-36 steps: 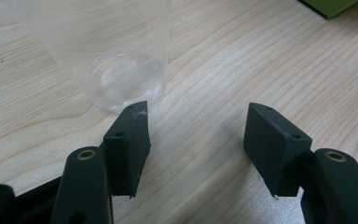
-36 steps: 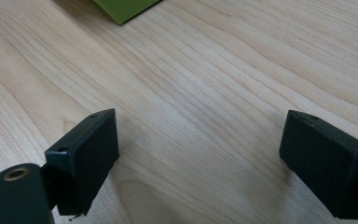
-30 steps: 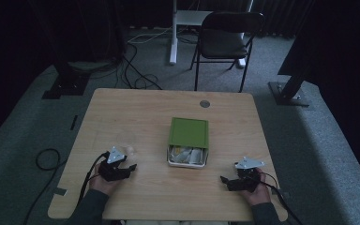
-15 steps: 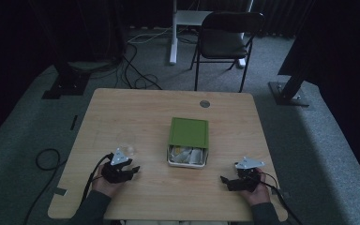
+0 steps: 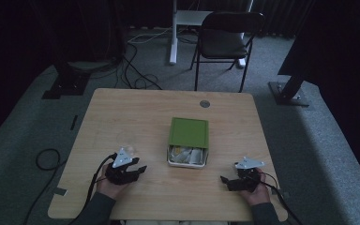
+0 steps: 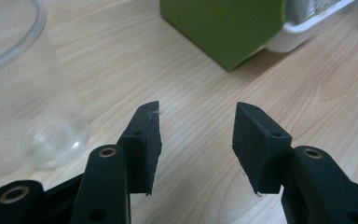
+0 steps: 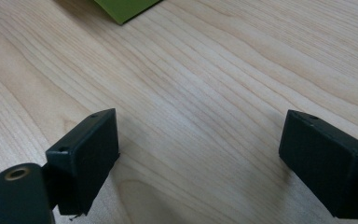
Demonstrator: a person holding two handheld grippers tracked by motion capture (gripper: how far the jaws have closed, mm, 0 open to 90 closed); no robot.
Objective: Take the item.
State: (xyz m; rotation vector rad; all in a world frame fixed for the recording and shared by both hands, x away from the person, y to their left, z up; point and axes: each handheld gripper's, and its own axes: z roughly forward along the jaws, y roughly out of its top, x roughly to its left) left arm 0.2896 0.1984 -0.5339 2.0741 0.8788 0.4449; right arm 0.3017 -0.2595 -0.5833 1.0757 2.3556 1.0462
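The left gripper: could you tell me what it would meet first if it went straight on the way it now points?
Probably the green box. The left gripper has open, empty jaws aimed over bare table toward it; the clear cup sits off to one side.

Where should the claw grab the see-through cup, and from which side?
Probably around the cup's wall, partway up, coming in level from the side. It stands upright on the table, round and slightly tapered, so open jaws can straddle it. The left gripper is beside it, jaws apart and holding nothing.

Dim lab: floor cables [image 5: 136, 70], stand bases [image 5: 288, 91].
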